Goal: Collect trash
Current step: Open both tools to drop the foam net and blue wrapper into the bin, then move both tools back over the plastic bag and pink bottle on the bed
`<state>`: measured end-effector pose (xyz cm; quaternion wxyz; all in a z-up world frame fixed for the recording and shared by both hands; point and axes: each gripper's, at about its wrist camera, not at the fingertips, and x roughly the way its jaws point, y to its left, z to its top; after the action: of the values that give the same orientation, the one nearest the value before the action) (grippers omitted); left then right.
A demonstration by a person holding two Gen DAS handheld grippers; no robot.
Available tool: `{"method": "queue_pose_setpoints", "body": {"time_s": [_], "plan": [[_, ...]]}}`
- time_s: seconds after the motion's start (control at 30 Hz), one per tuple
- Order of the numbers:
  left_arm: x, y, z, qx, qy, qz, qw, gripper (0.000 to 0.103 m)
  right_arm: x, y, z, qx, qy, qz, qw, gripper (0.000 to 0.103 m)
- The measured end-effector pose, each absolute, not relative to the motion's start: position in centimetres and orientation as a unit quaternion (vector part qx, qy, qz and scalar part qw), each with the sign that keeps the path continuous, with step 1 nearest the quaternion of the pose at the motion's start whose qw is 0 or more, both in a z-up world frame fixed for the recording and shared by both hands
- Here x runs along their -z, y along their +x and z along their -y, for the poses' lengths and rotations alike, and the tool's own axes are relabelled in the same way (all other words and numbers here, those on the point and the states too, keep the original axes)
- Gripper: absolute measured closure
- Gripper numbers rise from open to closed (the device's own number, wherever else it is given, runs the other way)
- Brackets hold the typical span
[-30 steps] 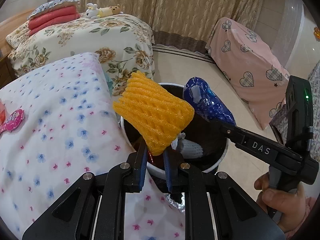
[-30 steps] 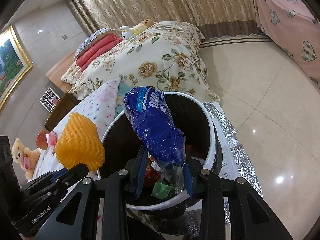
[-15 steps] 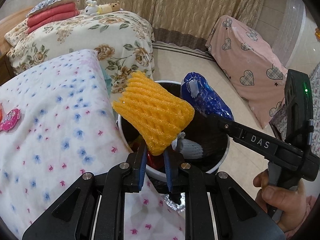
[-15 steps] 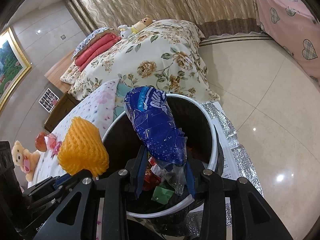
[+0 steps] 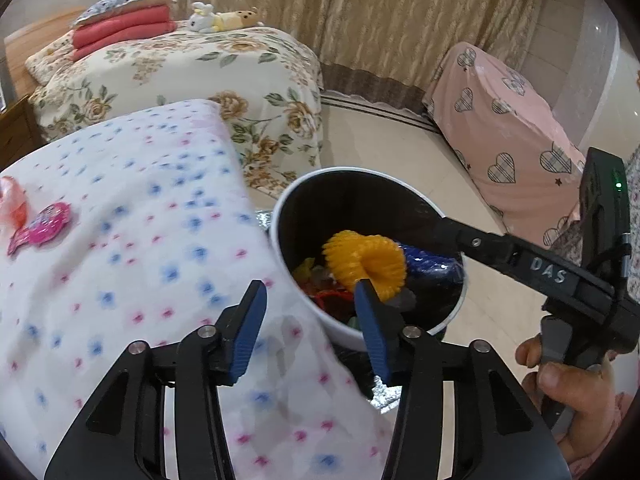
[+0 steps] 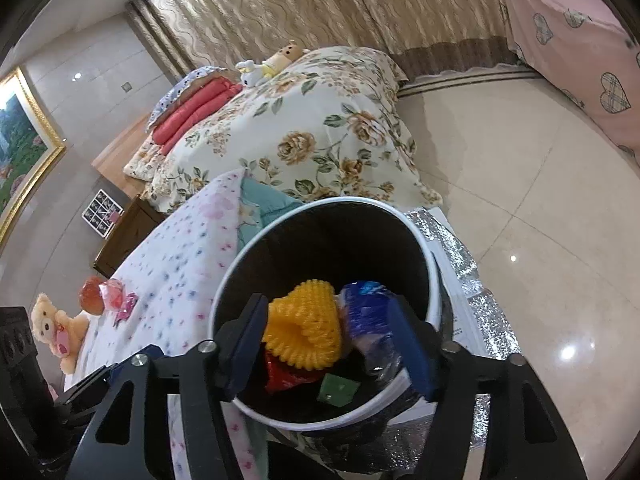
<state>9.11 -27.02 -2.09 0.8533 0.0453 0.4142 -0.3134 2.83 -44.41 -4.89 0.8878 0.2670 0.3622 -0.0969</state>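
1. Left wrist view: bedroom with beige curtains (image 5: 360, 12) at the back, a floral-quilted bed (image 5: 192, 80) under them and glossy cream floor tiles (image 5: 384, 140). The landmark is the white-rimmed trash bin (image 5: 288, 208) with a dark inside, standing on the floor.
2. Touching the bin's left side is a white bedspread with blue and pink flowers (image 5: 132, 248); far left of the bin, a pink wrapper (image 5: 40, 228) lies on that spread.
3. Inside the bin lie the orange foam fruit net (image 5: 364, 262), a blue plastic wrapper (image 5: 432, 262) just right of it, and mixed scraps below.
4. The left gripper (image 5: 310, 326) hangs over the bin's near rim with its blue-padded fingers (image 5: 250, 328) spread wide, holding nothing; the net sits just past the right pad, contact unclear.
5. The right gripper reaches in from the bin's right, held by a hand (image 5: 572, 396); its tips are hidden inside the bin.
6. Right of the bin stands a pink heart-print cover (image 5: 512, 136).
7. Right wrist view: same room, seen from above the bin (image 6: 434, 280). The right gripper (image 6: 334, 350) has its fingers (image 6: 412, 352) spread apart over the bin mouth, gripping nothing.
8. Between them, down in the bin, rest the orange net (image 6: 306, 332) and, touching its right side, the blue wrapper (image 6: 368, 312), with red and green scraps beneath.
9. Left of the bin, on the flowered spread, sit a teddy bear (image 6: 52, 328) and an orange-red round object (image 6: 94, 296). Silver foil sheet (image 6: 480, 312) lies against the bin's right side.
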Motion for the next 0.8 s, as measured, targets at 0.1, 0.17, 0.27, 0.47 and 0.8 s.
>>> {"method": "queue_pose_setpoints", "body": {"time_s": [0.1, 0.17, 0.27, 0.47, 0.8], "plan": [[2.4, 9.2, 25.5, 0.298, 0.036, -0.419, 0.857, 0.055, 4.4, 2.9, 43.5, 0.090, 0.264, -0.355, 0.892, 0.032], [2.6, 9.4, 24.4, 0.287, 0.029, -0.424, 0.858, 0.055, 4.1, 3.2, 43.0, 0.083, 0.264, -0.351, 0.894, 0.031], [3.0, 9.7, 22.6, 0.272, 0.016, -0.430, 0.861, 0.055, 3.8, 3.6, 41.8, 0.072, 0.260, -0.349, 0.897, 0.026], [3.2, 9.8, 18.9, 0.239, -0.001, -0.429, 0.871, 0.055, 4.0, 5.1, 38.9, 0.041, 0.253, -0.360, 0.897, 0.023], [3.6, 10.8, 12.9, 0.188, -0.037, -0.433, 0.881, 0.055, 4.4, 6.8, 34.7, -0.007, 0.228, -0.374, 0.899, 0.023]]}}
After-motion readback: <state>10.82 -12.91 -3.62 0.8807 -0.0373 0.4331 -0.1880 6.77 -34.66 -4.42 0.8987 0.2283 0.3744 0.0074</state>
